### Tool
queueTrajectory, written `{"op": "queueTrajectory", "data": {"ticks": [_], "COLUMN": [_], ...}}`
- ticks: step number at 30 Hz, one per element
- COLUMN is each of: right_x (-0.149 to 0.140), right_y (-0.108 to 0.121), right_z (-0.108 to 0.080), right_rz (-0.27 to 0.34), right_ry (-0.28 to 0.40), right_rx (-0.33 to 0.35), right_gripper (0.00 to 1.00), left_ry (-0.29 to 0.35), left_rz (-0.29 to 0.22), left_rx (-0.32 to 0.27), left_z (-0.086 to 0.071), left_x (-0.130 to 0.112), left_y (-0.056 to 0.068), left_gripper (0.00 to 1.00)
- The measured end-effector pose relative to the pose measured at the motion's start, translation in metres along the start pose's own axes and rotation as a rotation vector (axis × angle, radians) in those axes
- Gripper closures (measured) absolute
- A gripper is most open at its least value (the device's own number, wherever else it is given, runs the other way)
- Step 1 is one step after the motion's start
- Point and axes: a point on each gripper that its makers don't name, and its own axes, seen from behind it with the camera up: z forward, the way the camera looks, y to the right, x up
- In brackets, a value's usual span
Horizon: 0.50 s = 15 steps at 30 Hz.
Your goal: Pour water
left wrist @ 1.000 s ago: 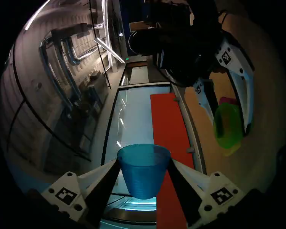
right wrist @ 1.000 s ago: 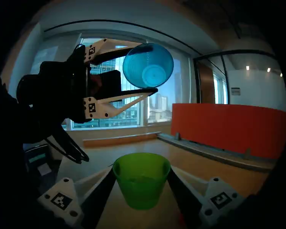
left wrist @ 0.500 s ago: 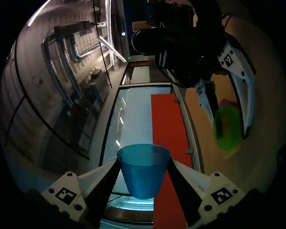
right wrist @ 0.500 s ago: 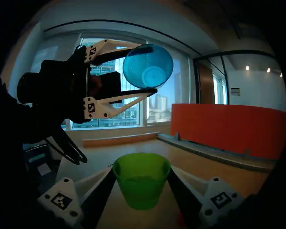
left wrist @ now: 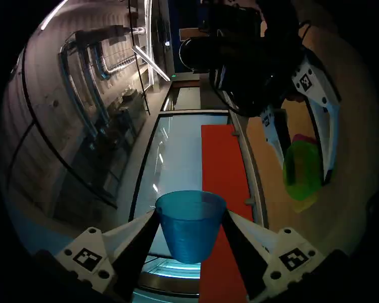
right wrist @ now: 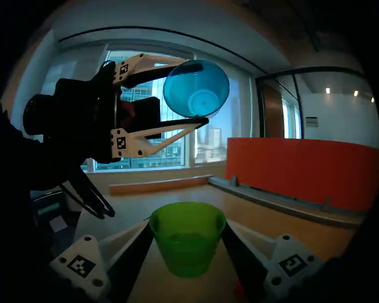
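Note:
A blue translucent cup point(left wrist: 190, 231) sits between the fingers of my left gripper point(left wrist: 190, 237), which is shut on it. In the right gripper view that same blue cup point(right wrist: 196, 95) hangs high above the table, tipped on its side with its mouth facing me, held by the left gripper point(right wrist: 184, 96). My right gripper point(right wrist: 188, 247) is shut on a green cup point(right wrist: 187, 243) that stands upright just above the wooden table point(right wrist: 270, 214). In the left gripper view the green cup point(left wrist: 301, 171) appears at the right, between the right gripper's white fingers point(left wrist: 326, 118).
An orange partition panel point(right wrist: 303, 169) runs along the table's far edge, with a metal rail point(right wrist: 280, 202) below it. Large windows point(right wrist: 154, 146) stand behind. A dark device with cables point(right wrist: 53, 202) sits at the left of the table. A pink object point(left wrist: 305, 137) peeks out behind the green cup.
The left gripper with the blue cup has shifted very slightly; the scene in its view has drifted a little. The green cup and right gripper have stayed still.

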Motion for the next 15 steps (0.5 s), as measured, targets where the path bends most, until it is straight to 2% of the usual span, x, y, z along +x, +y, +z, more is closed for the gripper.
{"op": "queueTrajectory", "data": {"ticks": [3,6,11,15], "right_x": [0.001,0.001,0.002,0.005], "right_y": [0.0,0.001,0.003,0.004], "right_z": [-0.001,-0.002,-0.004,-0.006], "right_rz": [0.001,0.001,0.001,0.001], "right_ry": [0.003,0.007,0.01,0.014], "right_rx": [-0.002,-0.005,-0.007,-0.01], "right_gripper": [0.1,0.1,0.1,0.1], "left_ry": [-0.003,-0.003,-0.007,-0.012], "left_rz": [-0.04,-0.101,-0.244,-0.378], "left_rx": [0.001,0.004,0.013,0.018], "left_z": [0.0,0.0,0.0,0.001], "left_x": [-0.002,-0.004,-0.01,-0.018], "left_y": [0.0,0.001,0.002,0.003], "left_gripper": [0.15,0.15,0.15,0.15]}}
